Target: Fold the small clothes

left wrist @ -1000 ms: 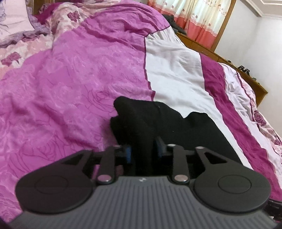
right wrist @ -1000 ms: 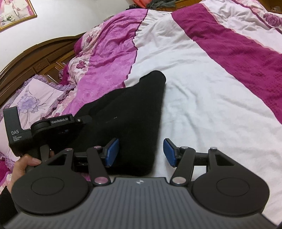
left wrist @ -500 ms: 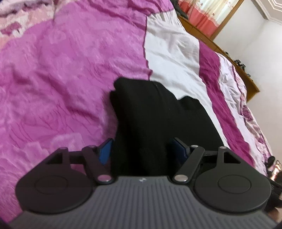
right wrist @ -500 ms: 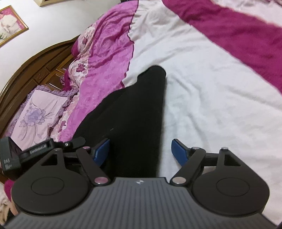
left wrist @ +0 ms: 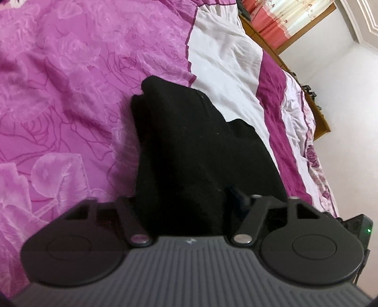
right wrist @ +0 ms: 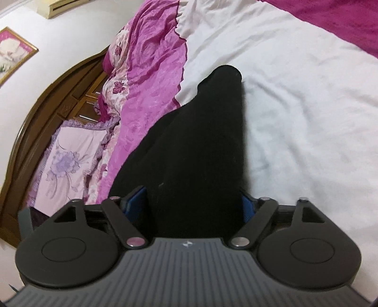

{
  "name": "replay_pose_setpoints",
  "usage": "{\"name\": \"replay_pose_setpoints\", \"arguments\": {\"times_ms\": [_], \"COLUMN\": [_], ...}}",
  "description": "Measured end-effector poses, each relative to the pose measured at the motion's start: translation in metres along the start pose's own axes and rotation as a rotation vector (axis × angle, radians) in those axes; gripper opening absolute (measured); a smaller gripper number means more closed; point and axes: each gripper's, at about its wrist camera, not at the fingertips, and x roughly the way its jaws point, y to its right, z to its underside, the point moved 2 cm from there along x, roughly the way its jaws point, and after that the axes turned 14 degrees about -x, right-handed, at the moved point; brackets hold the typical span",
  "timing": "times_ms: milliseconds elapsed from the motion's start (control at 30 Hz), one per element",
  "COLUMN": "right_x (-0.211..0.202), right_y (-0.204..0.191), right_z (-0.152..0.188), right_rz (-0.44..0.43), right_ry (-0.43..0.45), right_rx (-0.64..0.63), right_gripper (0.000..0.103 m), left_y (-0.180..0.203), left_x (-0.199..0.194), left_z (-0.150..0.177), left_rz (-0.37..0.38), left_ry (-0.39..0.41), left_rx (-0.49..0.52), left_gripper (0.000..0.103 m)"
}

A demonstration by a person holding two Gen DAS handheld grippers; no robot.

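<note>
Currently we hold both grippers, left (left wrist: 186, 203) and right (right wrist: 195, 203), spread wide astride the black garment (right wrist: 200, 146) lying on the bed (right wrist: 307, 106). Closing on only 1 layer risks undoing the fold.

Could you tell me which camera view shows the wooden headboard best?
The right wrist view. The curved brown wooden headboard runs along its left side, behind a floral pillow. The left wrist view does not show it at all: only the bedspread, the black garment and a curtain beyond.
</note>
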Motion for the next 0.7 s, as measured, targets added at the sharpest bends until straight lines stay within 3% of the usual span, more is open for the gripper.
{"name": "replay_pose_setpoints", "arguments": {"times_ms": [67,167,433,700], "right_x": [0.001,-0.004,-0.049,-0.121], "right_y": [-0.001,-0.006,-0.031,-0.032], "right_z": [-0.005,-0.012,-0.041,-0.035], "right_rz": [0.02,0.007,-0.015,0.019], "right_ry": [-0.011,-0.001,0.024,0.036], "right_rx": [-0.001,-0.006,-0.079,-0.122], "right_gripper": [0.048,0.041,0.039,0.039], "left_y": [0.001,0.008,0.039,0.076], "left_x": [0.001,-0.002,-0.015,-0.027], "left_z": [0.0,-0.002,0.007,0.049], "left_rz": [0.019,0.034,0.089,0.129], "left_ry": [-0.007,-0.002,-0.034,-0.078], "left_rx": [-0.019,-0.034,-0.051,-0.007], "left_gripper": [0.046,0.04,0.037,0.037]}}
